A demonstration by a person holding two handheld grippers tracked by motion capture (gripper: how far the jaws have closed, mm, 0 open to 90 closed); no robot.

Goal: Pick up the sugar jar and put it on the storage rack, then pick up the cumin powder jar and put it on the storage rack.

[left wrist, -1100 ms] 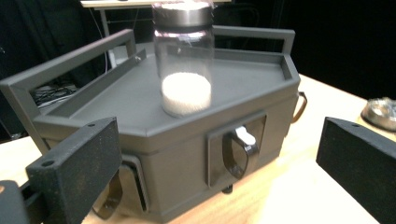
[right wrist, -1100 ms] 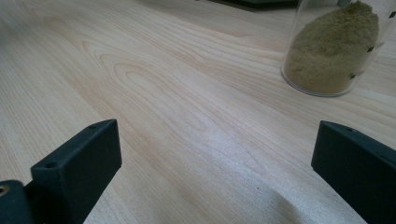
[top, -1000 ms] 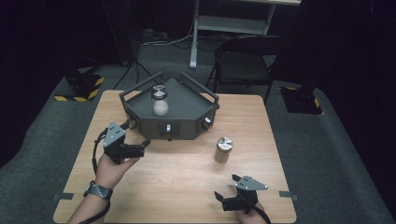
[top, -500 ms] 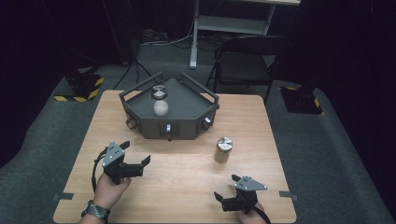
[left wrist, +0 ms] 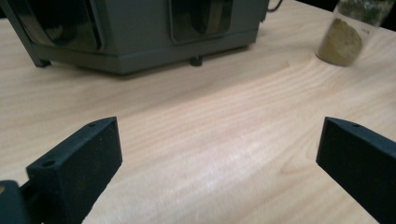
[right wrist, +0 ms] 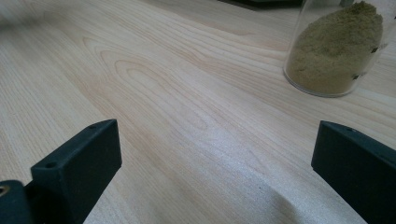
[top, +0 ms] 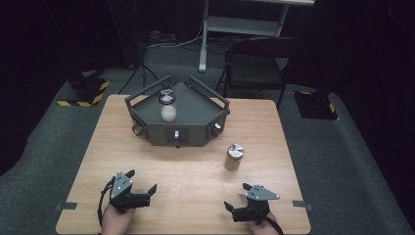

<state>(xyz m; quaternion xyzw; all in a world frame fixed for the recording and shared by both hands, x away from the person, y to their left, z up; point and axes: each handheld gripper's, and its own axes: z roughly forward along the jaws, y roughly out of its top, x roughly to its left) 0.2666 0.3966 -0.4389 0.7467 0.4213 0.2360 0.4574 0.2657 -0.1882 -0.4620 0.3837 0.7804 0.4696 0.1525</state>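
Note:
A dark grey angular rack (top: 195,132) stands at the back middle of the wooden table (top: 195,181). On it are a jar of white powder (top: 168,111) and a second jar (top: 166,95) just behind. A metal-lidded jar of tan powder (top: 234,156) stands on the table to the rack's right front; it also shows as the jar (left wrist: 343,35) and the jar (right wrist: 337,51). My left gripper (top: 141,181) rests open near the front left edge, with nothing between the jaws. My right gripper (top: 237,197) is open at the front right, also holding nothing.
The rack's front wall (left wrist: 140,32) rises ahead of the left gripper (left wrist: 219,158). Bare wood lies in front of the right gripper (right wrist: 215,163). A folding chair (top: 259,68) and a shelf frame (top: 230,24) stand beyond the table.
My left gripper has pulled back from beside the rack's left front to the table's near edge, still open. The right gripper and the jars have stayed put.

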